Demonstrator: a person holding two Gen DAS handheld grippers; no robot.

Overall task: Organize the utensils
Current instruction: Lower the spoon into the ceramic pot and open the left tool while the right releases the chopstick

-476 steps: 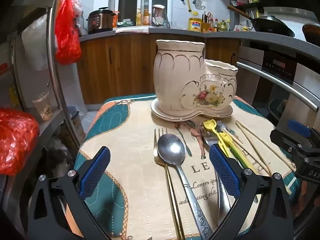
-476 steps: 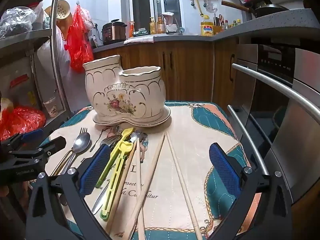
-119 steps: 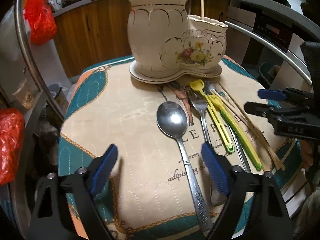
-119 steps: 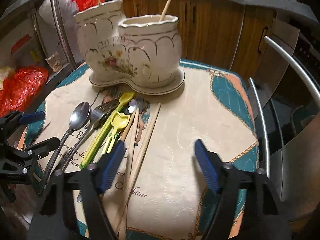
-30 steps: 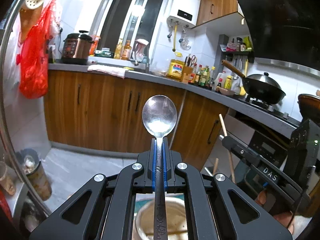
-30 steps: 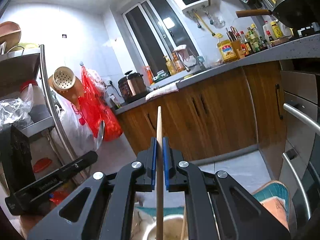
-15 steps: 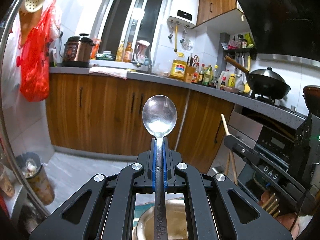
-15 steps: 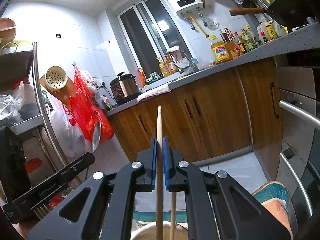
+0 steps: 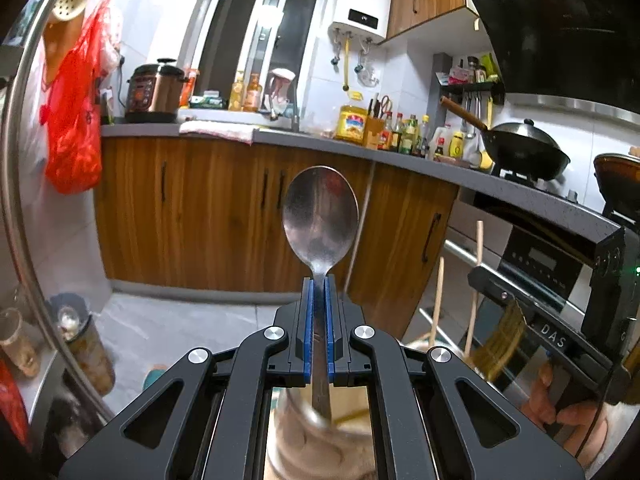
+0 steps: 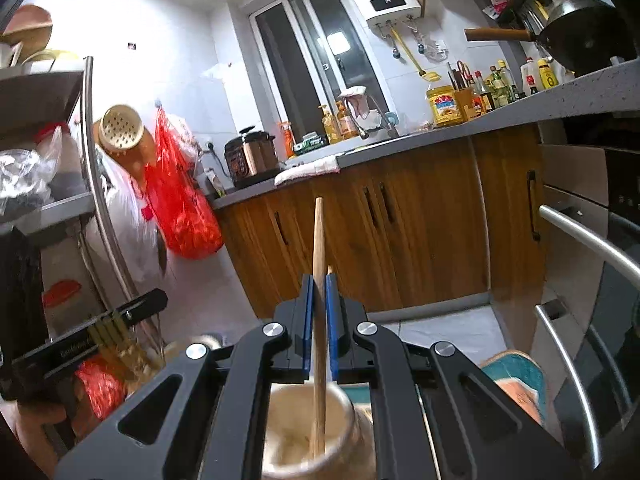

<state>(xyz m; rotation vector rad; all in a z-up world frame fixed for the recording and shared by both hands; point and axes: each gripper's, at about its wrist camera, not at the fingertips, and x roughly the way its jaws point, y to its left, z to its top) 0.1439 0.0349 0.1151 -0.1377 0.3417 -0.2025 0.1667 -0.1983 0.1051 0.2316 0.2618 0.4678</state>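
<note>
1. A metal spoon (image 9: pixel 320 216) stands upright, its handle dipping into the cream ceramic holder (image 9: pixel 320 440) below.
2. The left gripper (image 9: pixel 318 336) fingers pinch the spoon's neck.
3. The right gripper (image 10: pixel 318 320) fingers pinch a wooden chopstick (image 10: pixel 319 240), tip inside the holder.
4. Neither is released yet; other chopsticks (image 9: pixel 440 296) already stand there.

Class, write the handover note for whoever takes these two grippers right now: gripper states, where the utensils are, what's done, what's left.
Left gripper: shut on the spoon, bowl up, handle over the holder's mouth.
Right gripper: shut on a chopstick, lower end inside the holder.
Done: chopsticks already stand in the holder.
Left: lower and release both. The table is out of view; check it for remaining utensils.
</note>
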